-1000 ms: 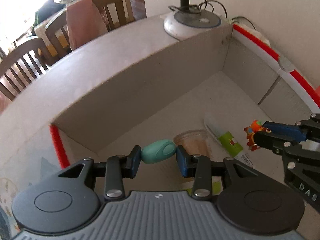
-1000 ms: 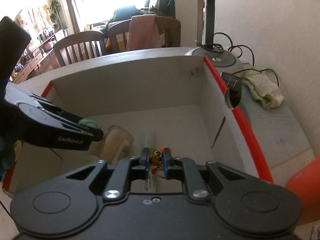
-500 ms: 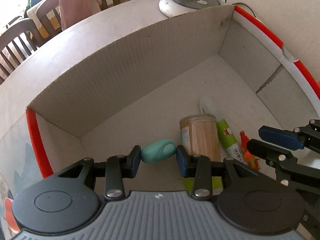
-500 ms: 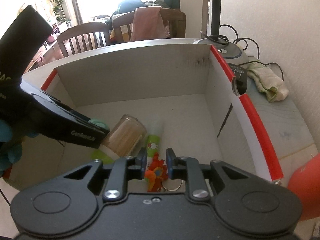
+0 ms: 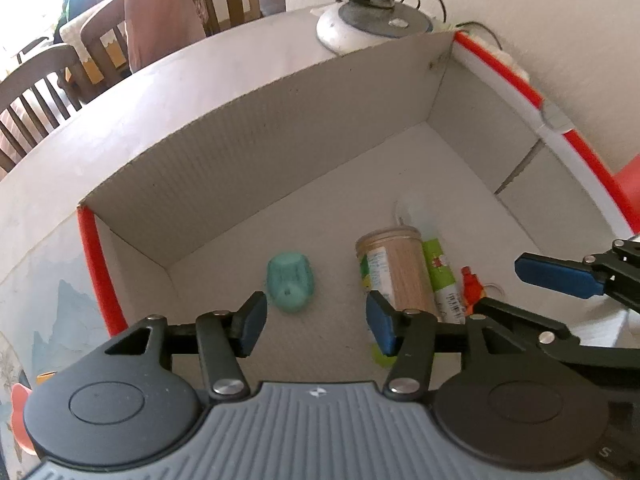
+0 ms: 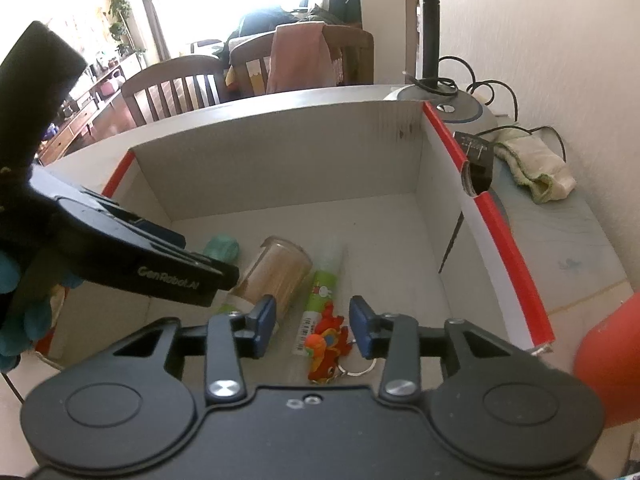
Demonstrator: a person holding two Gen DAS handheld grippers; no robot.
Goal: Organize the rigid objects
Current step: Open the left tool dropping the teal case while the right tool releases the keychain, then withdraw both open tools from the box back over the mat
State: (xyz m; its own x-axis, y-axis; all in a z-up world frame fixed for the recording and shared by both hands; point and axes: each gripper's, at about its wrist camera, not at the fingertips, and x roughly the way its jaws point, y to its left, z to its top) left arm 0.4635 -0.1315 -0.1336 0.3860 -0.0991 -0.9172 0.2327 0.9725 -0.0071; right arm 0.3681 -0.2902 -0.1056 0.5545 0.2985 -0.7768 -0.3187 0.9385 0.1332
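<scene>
I am putting small hard things into the white box with the red edges, which sits on the table. I go from left to right.

On the left, my left hand-held gripper hangs over the box floor. Its jaws are opening and nothing is between them. The teal egg-shaped thing lies on the box floor just past the tips, not touching them. I think the drop is done here, so the good way is to open a bit more and lift straight up, so no finger bumps the teal thing and makes it roll.

In the middle lies the round tub of wooden sticks on its side. Just beside it lies the green and white tube. They look close together, maybe touching. The tub can roll, so I want to keep both hand-held grippers away from it.

On the right, my right hand-held gripper is over the orange and red keyring toy. Its jaws are opening too. The toy lies on the box floor between the tips, but the pads do not press on it. Its metal ring sticks out to the right. I think I should lift this one straight up too, slowly, so the ring does not catch on a finger
</scene>
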